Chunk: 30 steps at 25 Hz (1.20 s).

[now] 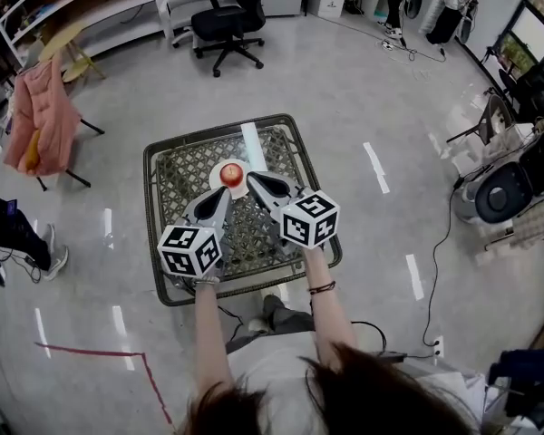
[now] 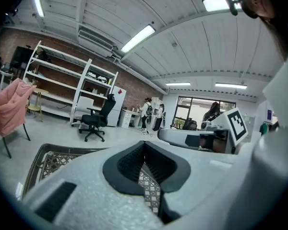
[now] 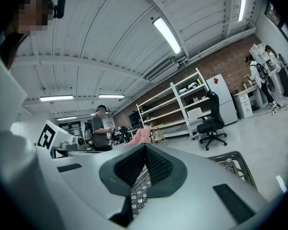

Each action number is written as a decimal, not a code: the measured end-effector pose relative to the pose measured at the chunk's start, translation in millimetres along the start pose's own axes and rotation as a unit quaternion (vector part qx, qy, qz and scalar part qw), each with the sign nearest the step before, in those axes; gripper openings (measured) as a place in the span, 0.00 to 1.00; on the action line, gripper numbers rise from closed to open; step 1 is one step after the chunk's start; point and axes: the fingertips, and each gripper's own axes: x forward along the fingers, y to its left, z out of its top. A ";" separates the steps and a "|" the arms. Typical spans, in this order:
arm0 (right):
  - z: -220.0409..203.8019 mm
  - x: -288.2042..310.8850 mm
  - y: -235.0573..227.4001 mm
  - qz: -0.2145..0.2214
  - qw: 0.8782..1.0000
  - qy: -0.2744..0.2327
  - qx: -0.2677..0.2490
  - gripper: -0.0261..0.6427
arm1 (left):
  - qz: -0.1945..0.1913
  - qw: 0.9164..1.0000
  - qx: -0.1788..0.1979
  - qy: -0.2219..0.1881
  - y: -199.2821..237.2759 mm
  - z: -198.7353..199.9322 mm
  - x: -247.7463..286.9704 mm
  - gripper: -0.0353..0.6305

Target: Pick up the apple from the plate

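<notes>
Where apple (image 1: 232,174) lies, left gripper (image 1: 224,192) (closed) nearby

1 red apple (image 1: 232,174), 1 white plate (image 1: 217,182) and 1 lattice-topped table (image 1: 150,166). 2 handheld tools, the left gripper (image 1: 224,191) and the right gripper (image 1: 251,178), at 6 o'clock of the fruit. 1 black office chair (image 1: 225,16) at 12 o'clock; 1 pink jacket (image 1: 38,116) at 9 o'clock.

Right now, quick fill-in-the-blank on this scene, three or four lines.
The apple on the plate is ___.
The left gripper and right gripper both have fingers ___.
The apple is held by ___ gripper.
Beyond the table stands a ___ office chair.
Missing: red; shut; neither; black.
</notes>
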 end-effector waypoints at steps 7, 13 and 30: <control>-3.5 10.4 -22.2 0.010 1.000 0.008 0.014 0.05 | 0.023 1.000 -0.012 0.007 8.3 -9.5 13.3 0.07; -10.5 18.7 -29.7 0.015 1.000 0.016 0.022 0.05 | 0.036 0.999 -0.022 0.014 18.1 -19.5 15.3 0.07; -47.1 50.5 -52.3 0.000 0.997 0.052 0.048 0.05 | 0.026 0.998 -0.034 0.047 50.7 -54.1 31.6 0.07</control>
